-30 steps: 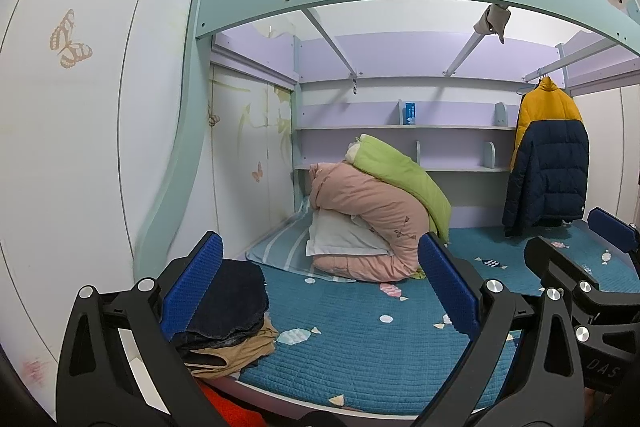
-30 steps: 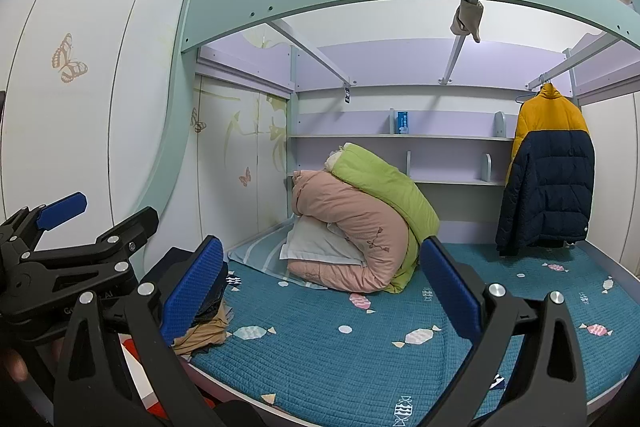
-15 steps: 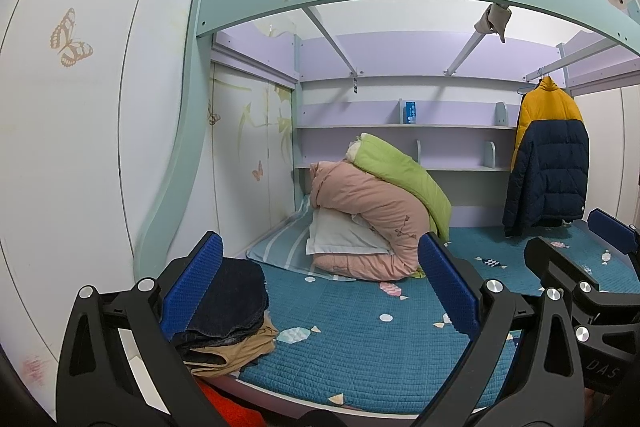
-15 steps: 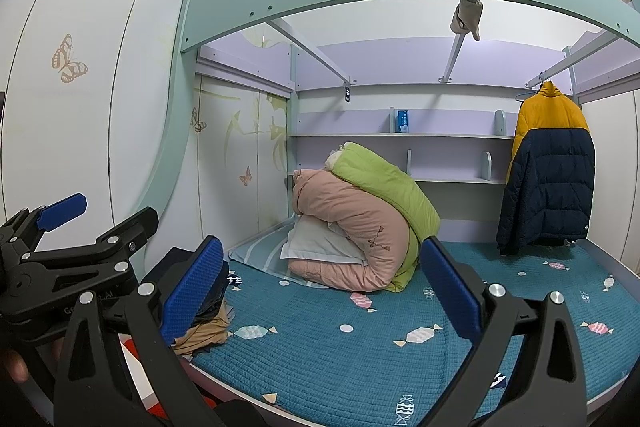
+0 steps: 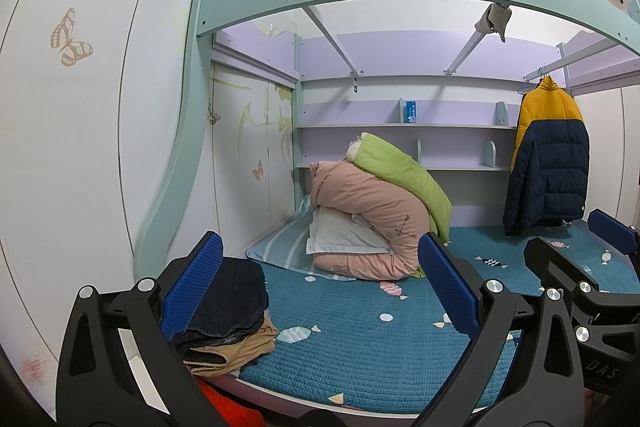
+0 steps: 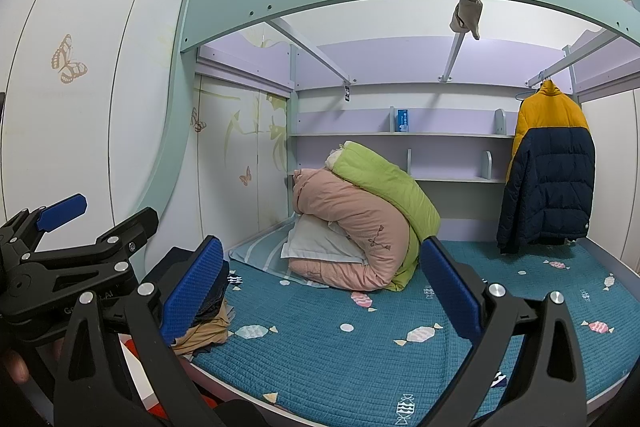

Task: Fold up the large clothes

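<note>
Both tools, left tool [image 5: 318,291] and right tool [image 6: 320,291], are held spread and empty. The stacked clothes [image 5: 228,311] are found at 8 o'clock, nearer the left tool.

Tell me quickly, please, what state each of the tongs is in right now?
Left tongs: open, holding nothing.
Right tongs: open, holding nothing.

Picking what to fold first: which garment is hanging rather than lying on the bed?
The yellow-and-navy puffer jacket, hanging at right; the dark and tan clothes lie stacked.
</note>
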